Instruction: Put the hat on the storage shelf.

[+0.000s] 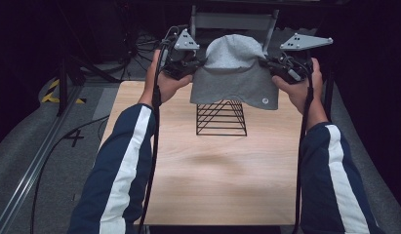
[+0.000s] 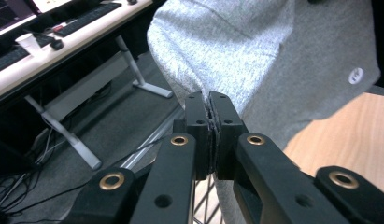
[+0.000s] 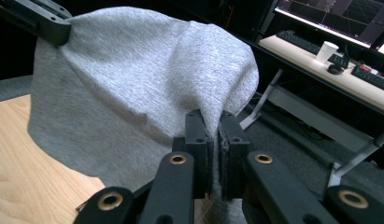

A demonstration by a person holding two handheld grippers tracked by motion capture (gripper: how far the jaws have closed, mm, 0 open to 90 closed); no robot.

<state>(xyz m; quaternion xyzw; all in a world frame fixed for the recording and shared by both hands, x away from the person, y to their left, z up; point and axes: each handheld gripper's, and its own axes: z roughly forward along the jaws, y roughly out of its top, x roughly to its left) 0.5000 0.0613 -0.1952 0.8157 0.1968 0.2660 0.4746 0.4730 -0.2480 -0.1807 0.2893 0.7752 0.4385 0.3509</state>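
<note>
Hanging in the air, a grey garment (image 1: 233, 78) stretched between two grippers at the table's twelve o'clock end!

The left gripper (image 1: 190, 68) pinches the cloth's nine o'clock edge, jaws clamped tight on fabric; the right gripper (image 1: 272, 66) bites the three o'clock edge the same way. Below, a black wire rack (image 1: 221, 118) stands on the wooden table (image 1: 212, 175), the garment's hem draping over its top.

wooden table (image 1: 203, 185), black wire rack (image 1: 221, 118) on it

wire rack (image 1: 221, 118) mid-table, grey cloth (image 1: 233, 75) hanging above; near tabletop (image 1: 212, 185) open
</note>
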